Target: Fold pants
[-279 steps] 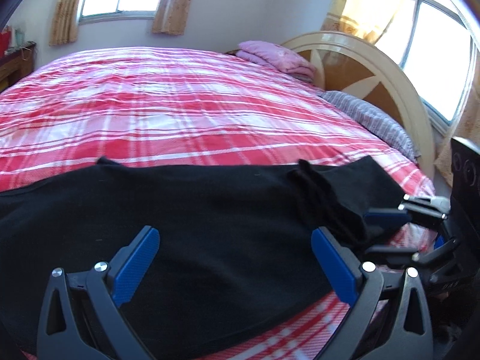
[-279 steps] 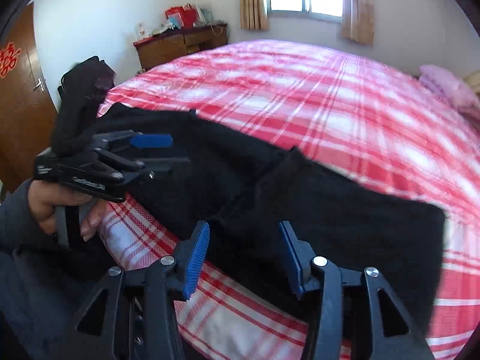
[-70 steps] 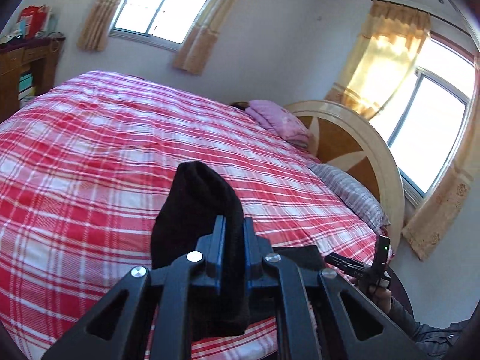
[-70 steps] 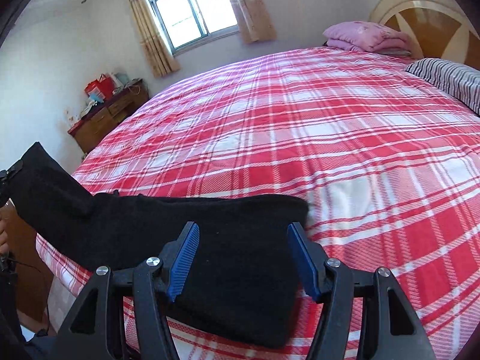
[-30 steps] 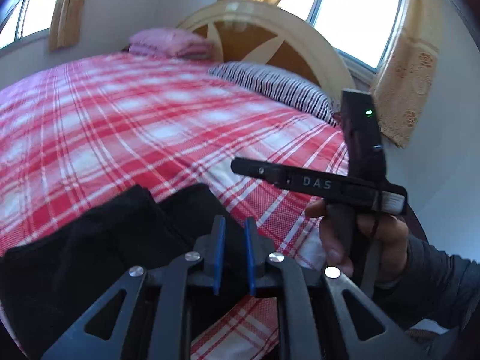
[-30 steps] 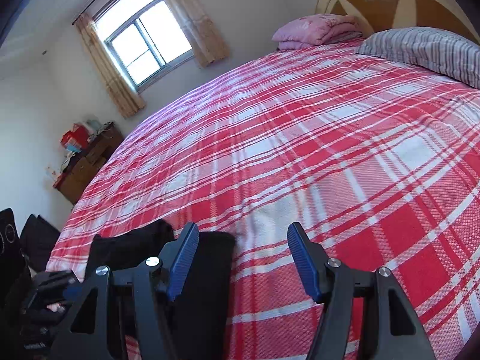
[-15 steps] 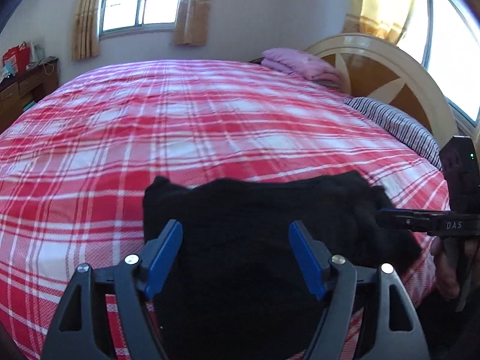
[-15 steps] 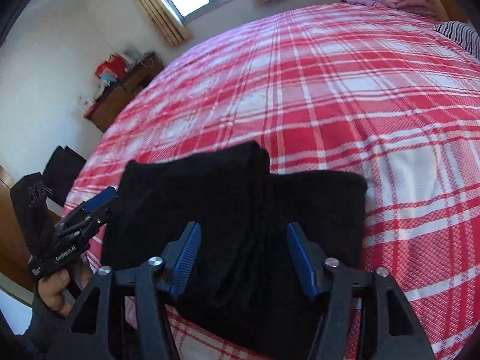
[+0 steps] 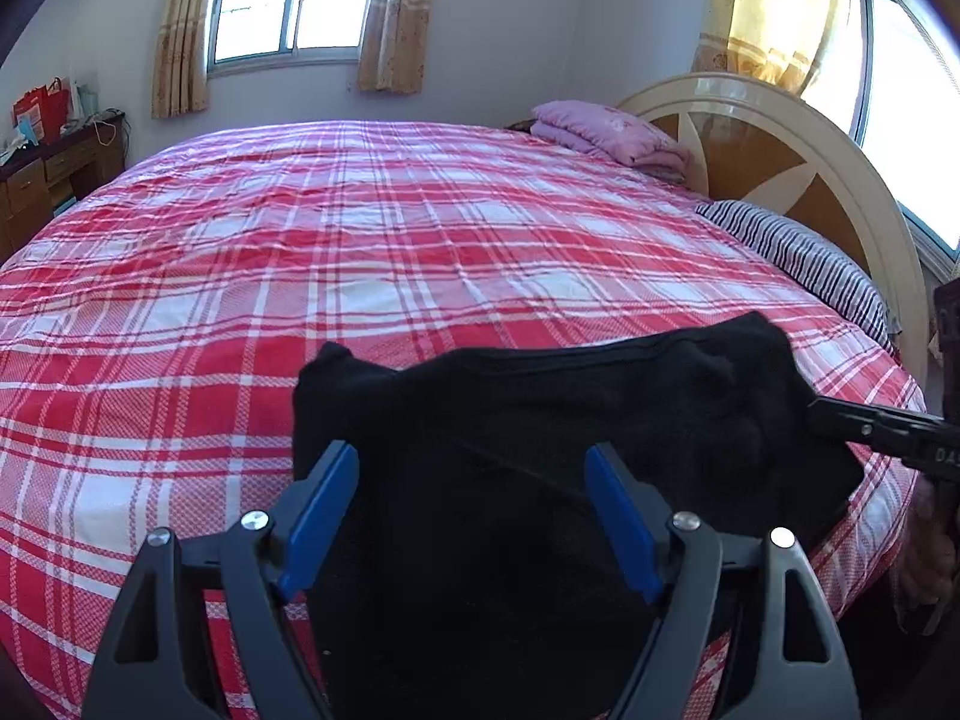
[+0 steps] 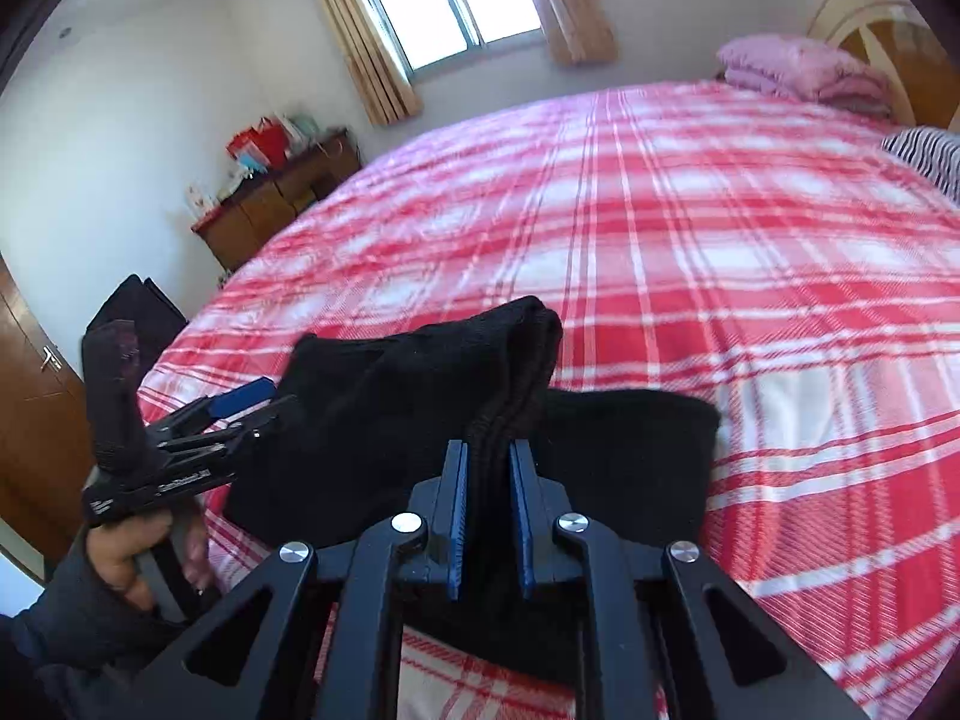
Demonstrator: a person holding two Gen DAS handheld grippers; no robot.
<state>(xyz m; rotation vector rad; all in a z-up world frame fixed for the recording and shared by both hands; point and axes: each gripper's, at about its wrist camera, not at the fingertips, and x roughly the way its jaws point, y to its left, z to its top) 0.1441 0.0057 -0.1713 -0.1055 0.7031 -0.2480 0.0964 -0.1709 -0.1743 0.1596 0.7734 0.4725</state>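
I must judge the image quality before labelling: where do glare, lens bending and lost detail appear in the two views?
Left wrist view: the right-hand window is overexposed, the cream arched headboard bends strongly, and the black folded pants show almost no texture. Right wrist view: the far window is also blown out, and the red plaid bedspread looks slightly soft.

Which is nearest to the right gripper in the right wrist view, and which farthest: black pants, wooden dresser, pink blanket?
1. Black pants: a fold sits between the closing pads of the right gripper.
2. Wooden dresser: far left, by the wall.
3. Pink blanket: far right, at the headboard; too close to call against the dresser.
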